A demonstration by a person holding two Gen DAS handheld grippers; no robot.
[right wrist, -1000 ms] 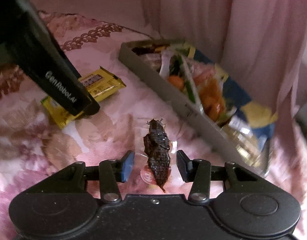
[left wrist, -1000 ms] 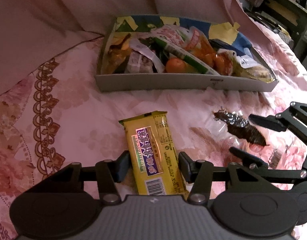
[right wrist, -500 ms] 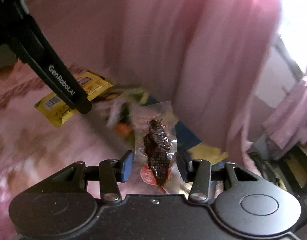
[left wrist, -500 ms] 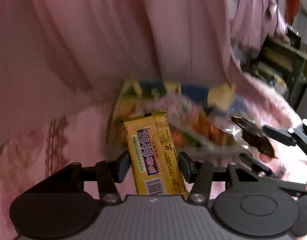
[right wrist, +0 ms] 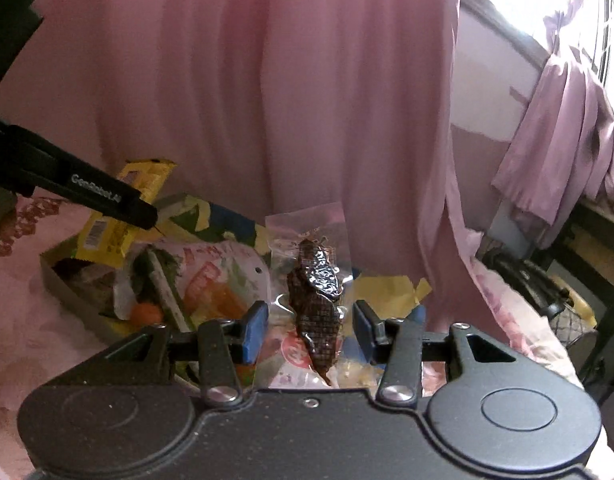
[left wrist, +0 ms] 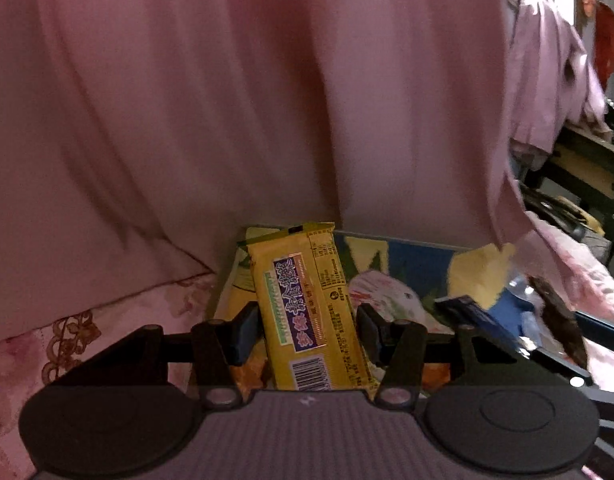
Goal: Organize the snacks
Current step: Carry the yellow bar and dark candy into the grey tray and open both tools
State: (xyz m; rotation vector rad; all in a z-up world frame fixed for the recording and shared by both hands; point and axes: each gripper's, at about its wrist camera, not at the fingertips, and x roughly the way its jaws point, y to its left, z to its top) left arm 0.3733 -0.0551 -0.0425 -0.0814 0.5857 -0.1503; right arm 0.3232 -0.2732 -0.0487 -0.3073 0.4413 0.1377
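Your left gripper (left wrist: 309, 330) is clamped on the yellow snack bar (left wrist: 311, 312); the blue pads press its long edges from nine and three o'clock, and the bar stands nearly upright between them, barcode end towards you, top tilted a little towards eleven o'clock; it hangs in the air above the near left part of the snack box (left wrist: 411, 264). Your right gripper (right wrist: 307, 330) is closed on a clear vacuum pouch of dark dried meat (right wrist: 317, 304); the pouch's clear edges reach both pads, and the dark piece sits in the middle, its top leaning towards twelve o'clock; this pouch too is lifted, over the right end of the box.

In the right wrist view the box's grey wall (right wrist: 63, 288) runs from nine o'clock towards the centre; inside lie crowded wrappers, a pale packet with red print (right wrist: 211, 272), a green-and-white stick pack (right wrist: 167, 292) and a small orange fruit (right wrist: 147, 312); the box's inner walls show blue, yellow and green print. Your left gripper's finger crosses that view from nine o'clock, with the yellow bar at its tip.

Beneath the box lies a pink floral bedspread (left wrist: 107, 320); behind it, from ten to two o'clock, hangs a pink curtain (right wrist: 287, 100); at two o'clock a bright window (right wrist: 547, 0); at three o'clock a dark shelf frame (right wrist: 603, 280).
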